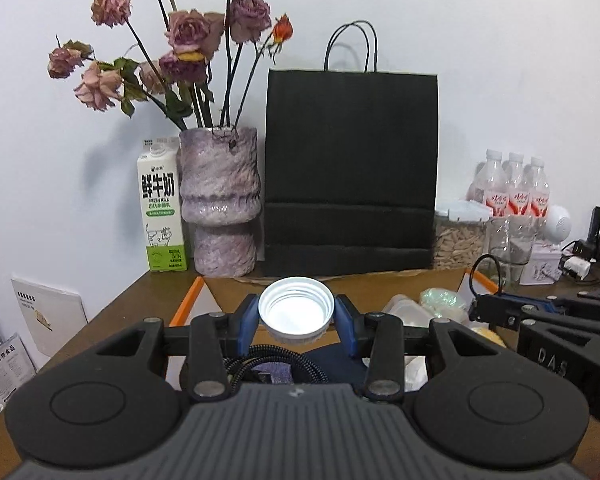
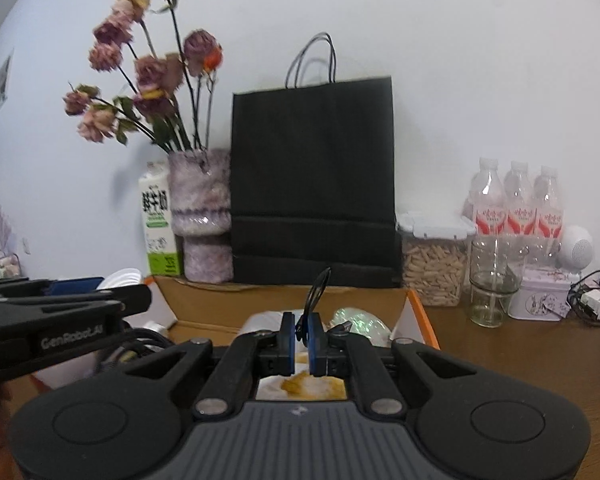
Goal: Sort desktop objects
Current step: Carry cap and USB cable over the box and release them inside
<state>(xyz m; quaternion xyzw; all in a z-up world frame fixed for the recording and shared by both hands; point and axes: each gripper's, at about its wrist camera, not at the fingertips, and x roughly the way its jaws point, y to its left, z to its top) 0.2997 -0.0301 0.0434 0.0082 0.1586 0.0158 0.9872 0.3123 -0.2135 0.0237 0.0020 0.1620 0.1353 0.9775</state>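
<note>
My left gripper (image 1: 296, 315) is shut on a white screw cap (image 1: 296, 307), held open side up between the blue pads. It hangs over an open cardboard box with orange edges (image 1: 186, 306). My right gripper (image 2: 301, 330) is shut on a thin black loop (image 2: 317, 292) that sticks up from between its pads. It also hovers above the box (image 2: 260, 304), which holds plastic wrappers, a cable and other clutter. In the left wrist view the right gripper (image 1: 485, 309) with its black loop (image 1: 487, 268) shows at the right. The left gripper (image 2: 60, 304) shows at the left of the right wrist view.
Against the wall stand a black paper bag (image 1: 350, 172), a purple vase of dried roses (image 1: 220, 200) and a milk carton (image 1: 160, 208). To the right are water bottles (image 2: 516, 204), a jar of seeds (image 2: 432, 264), a glass (image 2: 490, 292), a tin (image 2: 540, 296) and a white speaker (image 2: 576, 248).
</note>
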